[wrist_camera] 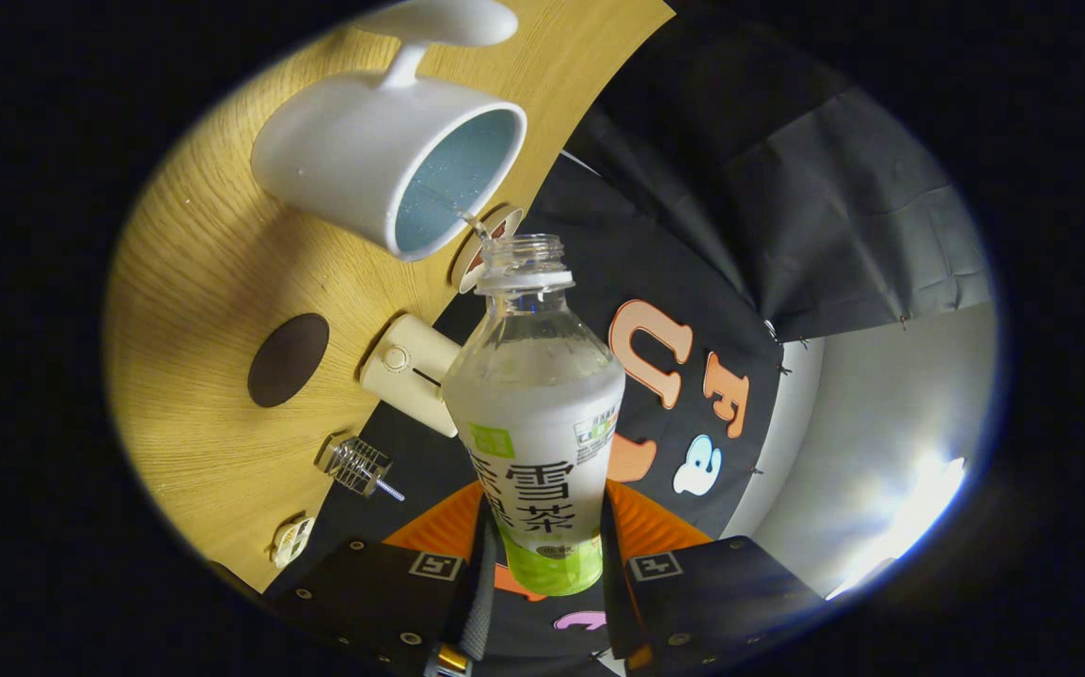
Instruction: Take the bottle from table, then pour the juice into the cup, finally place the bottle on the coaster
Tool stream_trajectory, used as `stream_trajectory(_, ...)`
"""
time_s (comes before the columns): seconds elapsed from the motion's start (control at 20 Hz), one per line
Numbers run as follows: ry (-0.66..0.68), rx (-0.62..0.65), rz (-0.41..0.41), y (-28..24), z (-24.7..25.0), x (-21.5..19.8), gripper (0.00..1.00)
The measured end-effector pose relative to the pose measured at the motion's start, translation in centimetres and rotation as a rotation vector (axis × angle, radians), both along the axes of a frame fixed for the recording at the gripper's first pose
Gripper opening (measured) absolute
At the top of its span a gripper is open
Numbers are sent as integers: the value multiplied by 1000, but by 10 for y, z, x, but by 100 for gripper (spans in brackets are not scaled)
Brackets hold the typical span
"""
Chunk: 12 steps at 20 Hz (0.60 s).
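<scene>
The bottle (535, 414) is clamped between the jaws (low on its body), tipped so its open neck is aimed at the cup (390, 155) rim just beyond.

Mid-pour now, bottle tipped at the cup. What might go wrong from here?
1. The stream leaves the bottle mouth right at the cup's near rim, so a small wobble may spill onto the table.
2. The tongs hold only the bottle's base; it might slip or swing.
3. The dark coaster sits near a small white device, which a careless set-down may bump.
</scene>
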State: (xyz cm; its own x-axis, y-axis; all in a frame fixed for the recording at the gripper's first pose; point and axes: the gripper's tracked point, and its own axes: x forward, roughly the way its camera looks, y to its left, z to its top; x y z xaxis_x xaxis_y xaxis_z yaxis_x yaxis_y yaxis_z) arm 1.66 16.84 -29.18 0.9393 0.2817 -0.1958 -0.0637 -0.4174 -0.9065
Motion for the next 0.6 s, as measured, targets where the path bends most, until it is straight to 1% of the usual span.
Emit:
stream_trajectory(0.3,19,7,-6,2,-2,1,50)
stream_trajectory(0.5,85,69,-67,-5,-20,-3,54)
stream_trajectory(0.55,81,103,-69,-1,-19,-5,54)
stream_trajectory(0.6,106,128,-88,-1,-23,-6,54)
